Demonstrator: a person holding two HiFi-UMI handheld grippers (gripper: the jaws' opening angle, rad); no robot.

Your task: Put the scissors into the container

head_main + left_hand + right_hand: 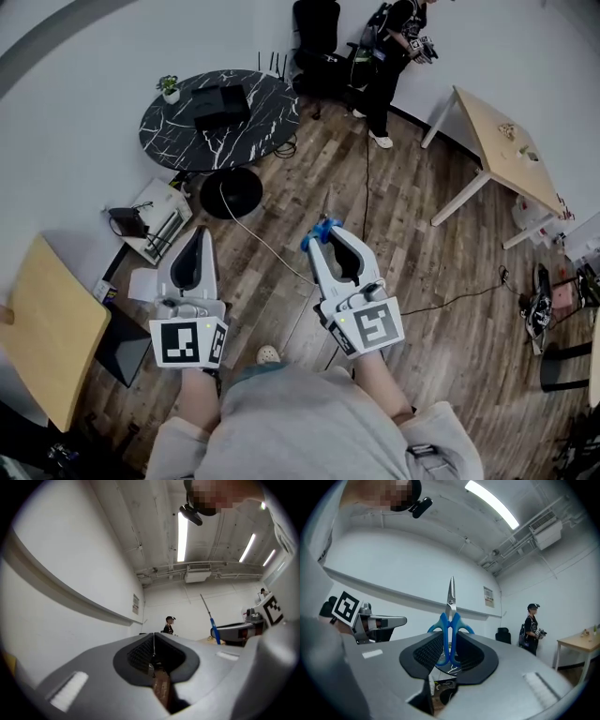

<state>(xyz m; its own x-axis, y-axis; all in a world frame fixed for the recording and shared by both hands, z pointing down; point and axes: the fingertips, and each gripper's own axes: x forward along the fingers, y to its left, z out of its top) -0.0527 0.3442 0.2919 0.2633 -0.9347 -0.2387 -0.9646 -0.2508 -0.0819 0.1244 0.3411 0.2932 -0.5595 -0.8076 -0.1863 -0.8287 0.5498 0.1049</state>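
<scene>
Blue-handled scissors (450,629) stand upright between the pads of my right gripper (450,645), steel blades pointing up past the tips. In the head view the right gripper (328,234) is held over the wooden floor, the blue handles of the scissors (311,236) showing at its tip. My left gripper (194,236) hangs beside it to the left, jaws pressed together and empty. From the left gripper view (153,645) the scissors (213,629) appear at the right. A black box (220,101) sits on the round table; I cannot tell if it is the container.
A round black marble table (178,141) with a small plant stands ahead left. A light wooden table (497,141) is at the right, another wooden top (47,328) at the near left. A person (389,56) stands at the back wall. Cables cross the floor.
</scene>
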